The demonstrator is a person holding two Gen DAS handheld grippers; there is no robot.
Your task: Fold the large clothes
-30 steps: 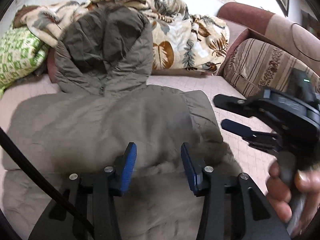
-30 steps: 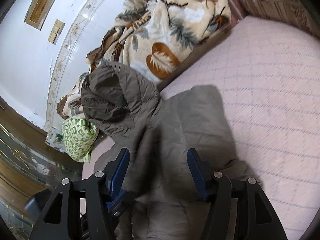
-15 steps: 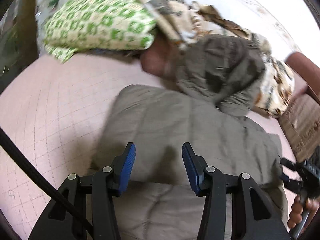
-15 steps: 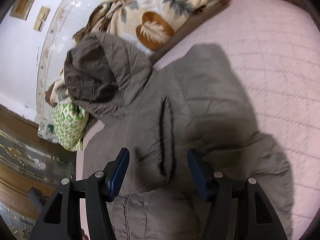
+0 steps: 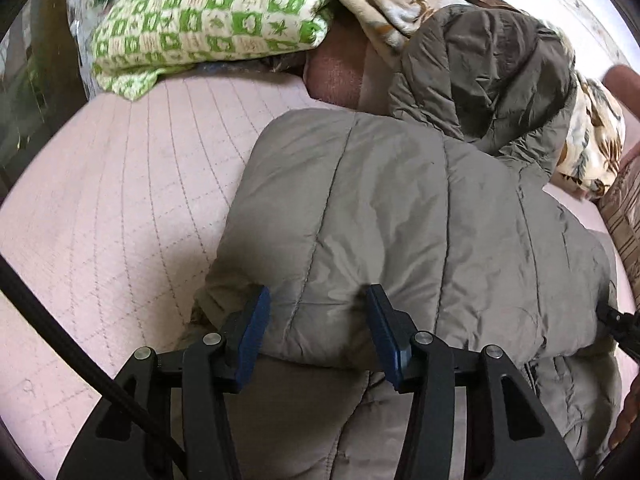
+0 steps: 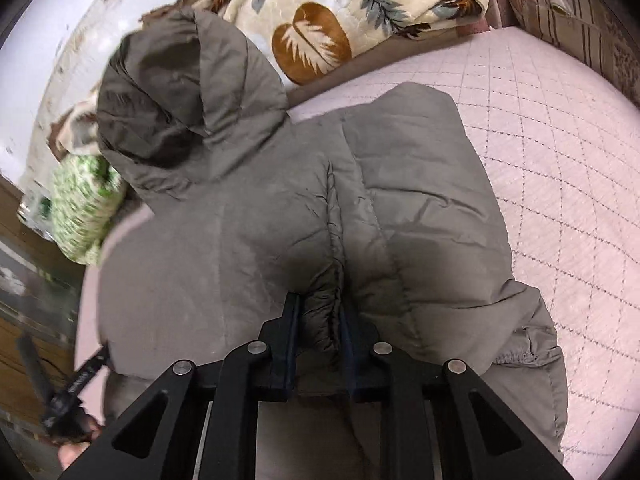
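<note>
A large grey-brown quilted hooded jacket [image 5: 400, 220] lies on the pink quilted mattress [image 5: 120, 200], its hood [image 5: 480, 72] propped against the bedding at the back. My left gripper [image 5: 316, 320] is open, its blue pads either side of the jacket's folded-over edge. In the right wrist view the jacket [image 6: 420, 200] fills the middle, hood [image 6: 180, 100] at upper left. My right gripper [image 6: 320, 320] is shut on a bunched fold of the jacket's fabric.
A green-and-white checked pillow [image 5: 208, 16] and a leaf-print blanket [image 6: 360, 12] lie along the back. A striped brown cushion [image 6: 580, 12] sits at the right. Pink mattress [image 6: 560, 160] shows bare right of the jacket. A wooden floor drops off at left [image 6: 24, 280].
My right gripper has closed on a fold of the jacket; it was open before. My left gripper has swung left and moved in on the jacket's folded edge, still open.
</note>
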